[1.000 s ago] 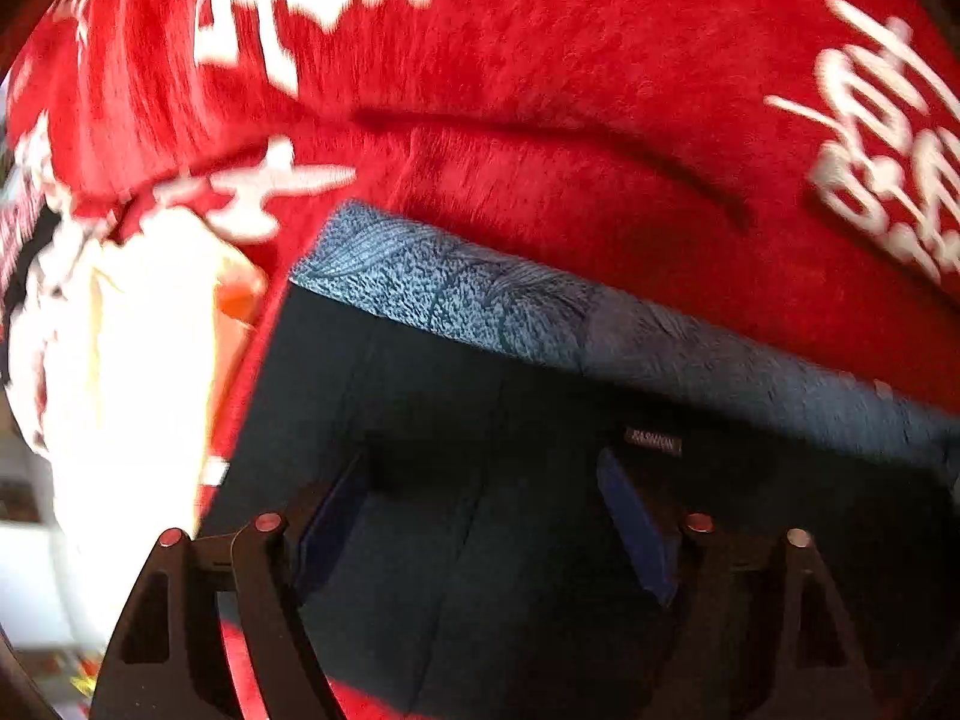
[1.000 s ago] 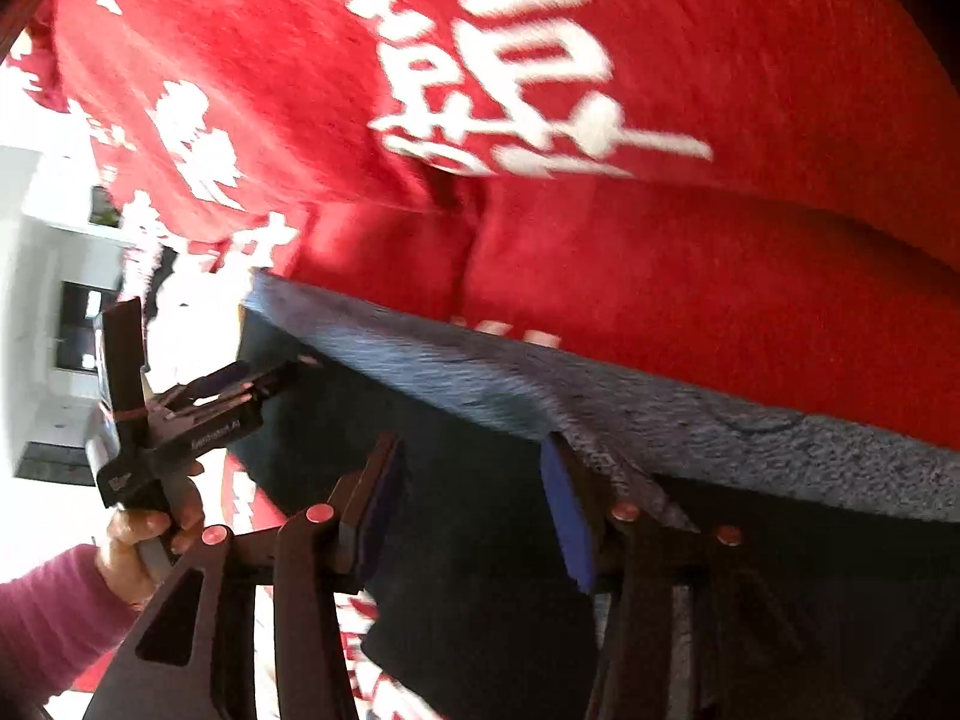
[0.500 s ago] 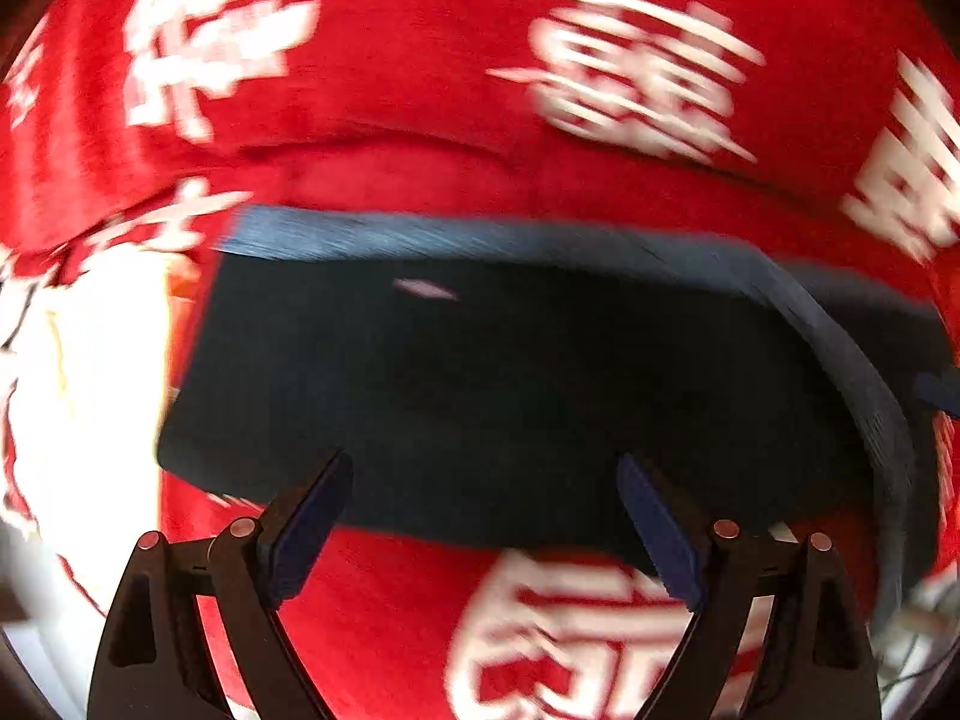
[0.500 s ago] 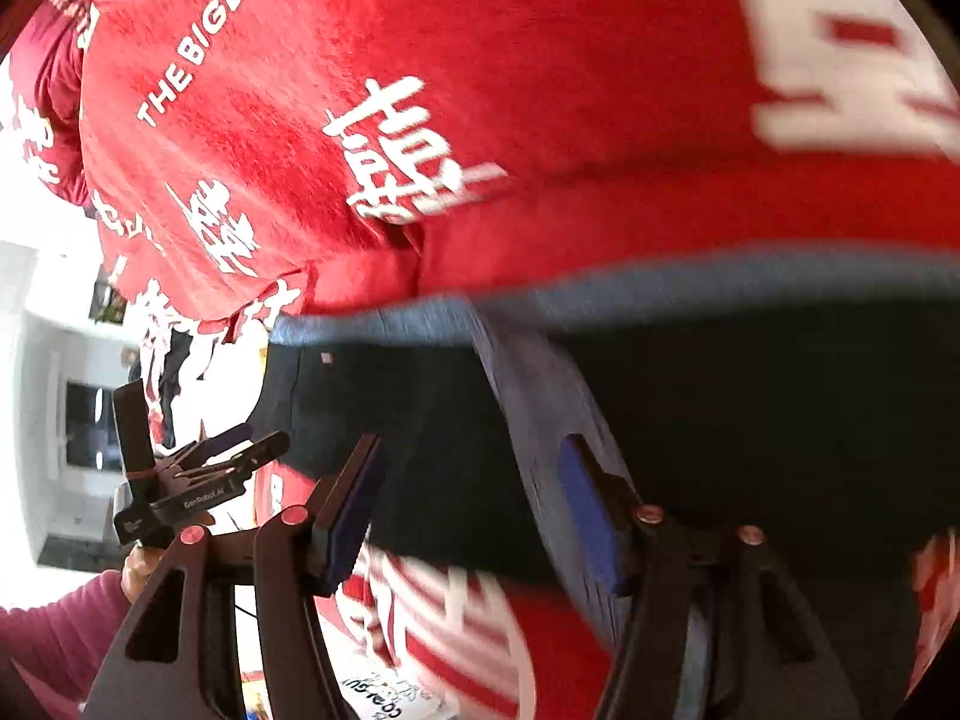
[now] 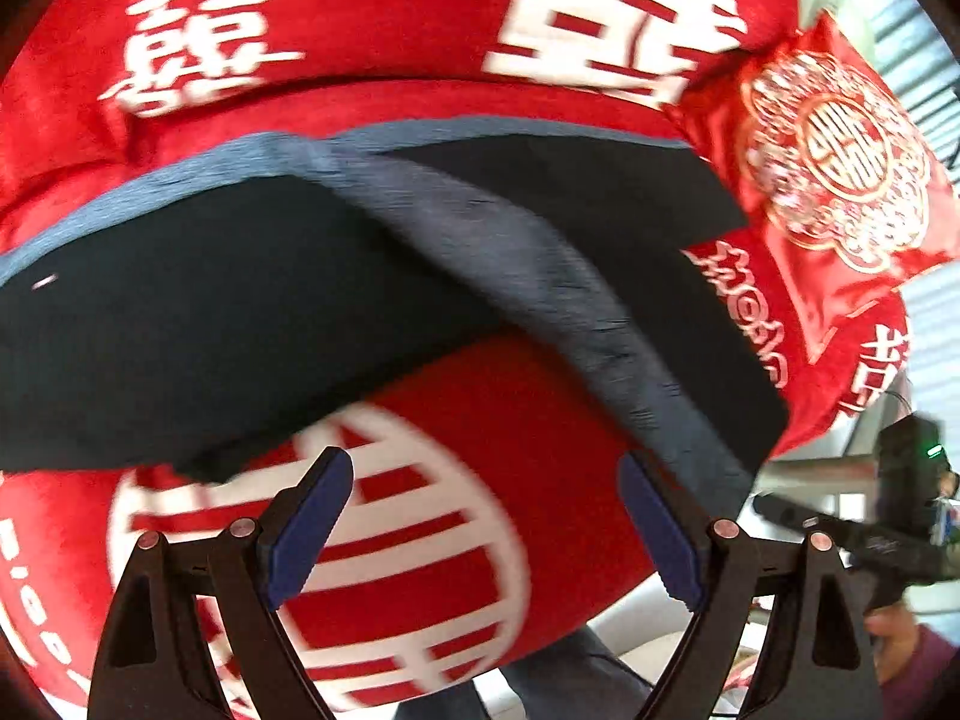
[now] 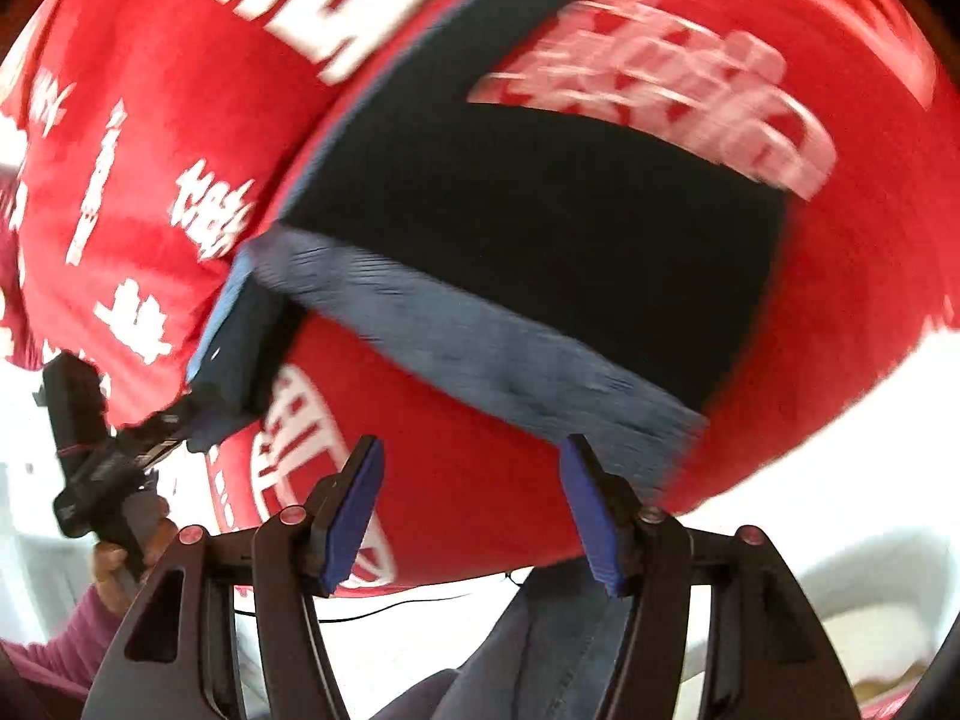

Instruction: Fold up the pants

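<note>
Dark pants (image 5: 252, 324) spread on the red cloth (image 5: 420, 18), grey waistband (image 5: 540, 276) running diagonally toward the near right edge. Left gripper (image 5: 480, 516) spread wide and empty, poised over bare cloth; right gripper (image 6: 471, 501) part-open after just widening, nothing between its pads, probably freed for another fold

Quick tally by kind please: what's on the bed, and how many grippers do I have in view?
Pants: 1
Red blanket: 1
Red pillow: 1
Grippers: 2, left gripper and right gripper, both open and empty
Total: 5
</note>
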`<state>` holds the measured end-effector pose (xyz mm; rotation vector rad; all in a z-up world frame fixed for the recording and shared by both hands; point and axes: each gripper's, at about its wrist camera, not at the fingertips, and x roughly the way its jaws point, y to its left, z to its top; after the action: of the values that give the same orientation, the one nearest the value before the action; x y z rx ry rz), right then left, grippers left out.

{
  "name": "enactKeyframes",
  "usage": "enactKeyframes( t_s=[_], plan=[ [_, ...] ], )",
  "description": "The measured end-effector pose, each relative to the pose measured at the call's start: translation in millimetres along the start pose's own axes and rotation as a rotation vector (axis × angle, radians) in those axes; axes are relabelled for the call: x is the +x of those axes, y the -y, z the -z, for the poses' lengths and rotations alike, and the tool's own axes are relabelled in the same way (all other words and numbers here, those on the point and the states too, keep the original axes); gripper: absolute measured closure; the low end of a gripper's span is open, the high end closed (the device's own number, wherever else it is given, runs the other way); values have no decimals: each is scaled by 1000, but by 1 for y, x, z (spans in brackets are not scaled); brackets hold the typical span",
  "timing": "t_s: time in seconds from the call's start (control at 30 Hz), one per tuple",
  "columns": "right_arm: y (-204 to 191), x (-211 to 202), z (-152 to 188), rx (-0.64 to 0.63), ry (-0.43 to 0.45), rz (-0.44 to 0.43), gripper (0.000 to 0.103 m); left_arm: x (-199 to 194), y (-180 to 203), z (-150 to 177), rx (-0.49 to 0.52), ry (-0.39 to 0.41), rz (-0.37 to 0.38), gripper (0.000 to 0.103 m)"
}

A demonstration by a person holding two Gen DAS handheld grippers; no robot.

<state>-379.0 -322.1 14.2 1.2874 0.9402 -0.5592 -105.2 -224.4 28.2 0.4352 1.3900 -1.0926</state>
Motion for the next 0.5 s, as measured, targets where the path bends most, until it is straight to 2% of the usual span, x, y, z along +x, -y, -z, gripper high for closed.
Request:
enactKeyframes(
  t_s=[0.13,0.2,0.3,0.43,0.5],
  plan=[
    [34,8,-6,74,-13,-28,38,32,22,-9,4,-37,24,12],
    [45,18,-8,95,-44,-78,38,49,25,-14,1,-53,34,12],
    [59,25,-11,75,-78,-102,38,67,33,-13,0,-81,35,12],
    [76,32,-14,114,-110,-289,39,81,45,-14,3,-112,52,12],
    [81,46,-18,143,-170,-350,39,88,49,-14,-1,-127,54,12]
  ],
)
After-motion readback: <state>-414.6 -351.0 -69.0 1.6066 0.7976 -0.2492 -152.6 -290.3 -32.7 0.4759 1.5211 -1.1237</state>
